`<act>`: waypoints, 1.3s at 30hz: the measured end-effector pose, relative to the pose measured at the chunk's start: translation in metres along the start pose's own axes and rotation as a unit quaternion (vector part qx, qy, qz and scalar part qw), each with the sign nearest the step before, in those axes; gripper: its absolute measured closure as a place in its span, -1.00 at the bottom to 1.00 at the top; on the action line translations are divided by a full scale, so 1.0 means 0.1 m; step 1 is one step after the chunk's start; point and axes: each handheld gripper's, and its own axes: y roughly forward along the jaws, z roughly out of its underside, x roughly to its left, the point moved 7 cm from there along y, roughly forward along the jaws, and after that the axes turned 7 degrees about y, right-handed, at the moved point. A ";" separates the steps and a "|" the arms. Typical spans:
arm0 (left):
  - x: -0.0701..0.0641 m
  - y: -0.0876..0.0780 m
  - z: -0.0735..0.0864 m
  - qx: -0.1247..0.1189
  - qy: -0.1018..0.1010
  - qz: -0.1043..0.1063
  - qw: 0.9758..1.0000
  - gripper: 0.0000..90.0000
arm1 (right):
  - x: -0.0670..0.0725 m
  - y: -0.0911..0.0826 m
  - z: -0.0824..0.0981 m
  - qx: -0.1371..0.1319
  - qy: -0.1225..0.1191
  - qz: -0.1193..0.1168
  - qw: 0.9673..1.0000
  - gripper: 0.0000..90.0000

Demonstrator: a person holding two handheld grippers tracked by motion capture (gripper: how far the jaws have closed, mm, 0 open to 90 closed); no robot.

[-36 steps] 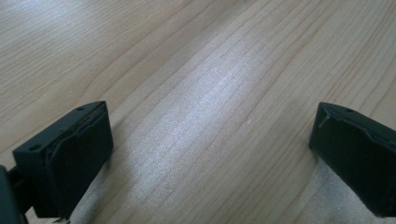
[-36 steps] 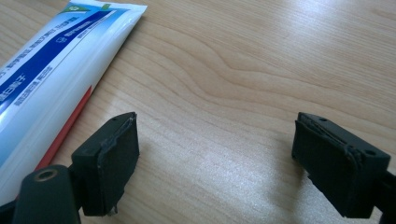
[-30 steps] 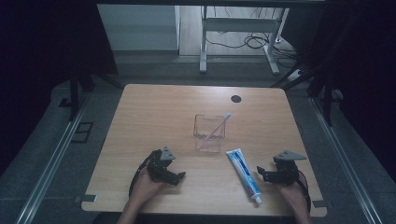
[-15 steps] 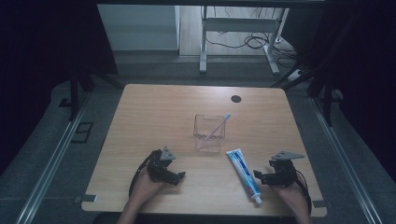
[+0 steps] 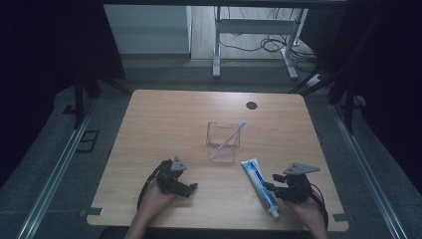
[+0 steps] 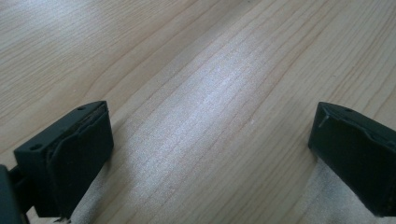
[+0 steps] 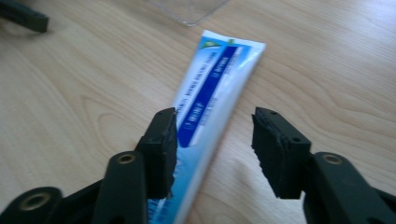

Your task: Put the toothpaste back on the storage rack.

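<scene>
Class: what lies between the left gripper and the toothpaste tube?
Bare wooden table in the high view, between left gripper and toothpaste tube.

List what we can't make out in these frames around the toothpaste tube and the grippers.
- Toothpaste tube: cap end cut off by the bottom edge in the right gripper view; print blurred.
- Right gripper: jaws, just closing, straddle the tube; whether the right pad touches it is unclear.
- Toothbrush in the clear box: head too small in the high view.
- Left gripper: open above bare table; body cut off by the lower edge.
</scene>
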 end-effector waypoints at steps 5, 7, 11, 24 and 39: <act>0.00 0.00 0.00 0.000 0.000 0.000 1.000 -1.00 | 0.15 0.02 -0.01 0.003 -0.009 -0.025 1.000 0.43; 0.00 0.00 0.00 0.000 0.000 0.000 1.000 -1.00 | 0.22 0.02 -0.01 0.007 -0.014 -0.038 0.999 0.53; 0.00 0.00 0.00 0.000 0.000 0.000 1.000 -1.00 | 0.35 0.07 0.01 0.023 -0.026 -0.061 0.998 0.69; 0.00 0.00 0.00 0.000 0.002 0.000 1.000 -1.00 | 0.42 0.19 0.15 0.073 -0.037 -0.082 0.993 0.77; 0.00 0.00 0.00 0.000 0.000 0.000 1.000 -1.00 | 0.25 0.13 0.17 0.076 -0.026 -0.070 0.994 0.80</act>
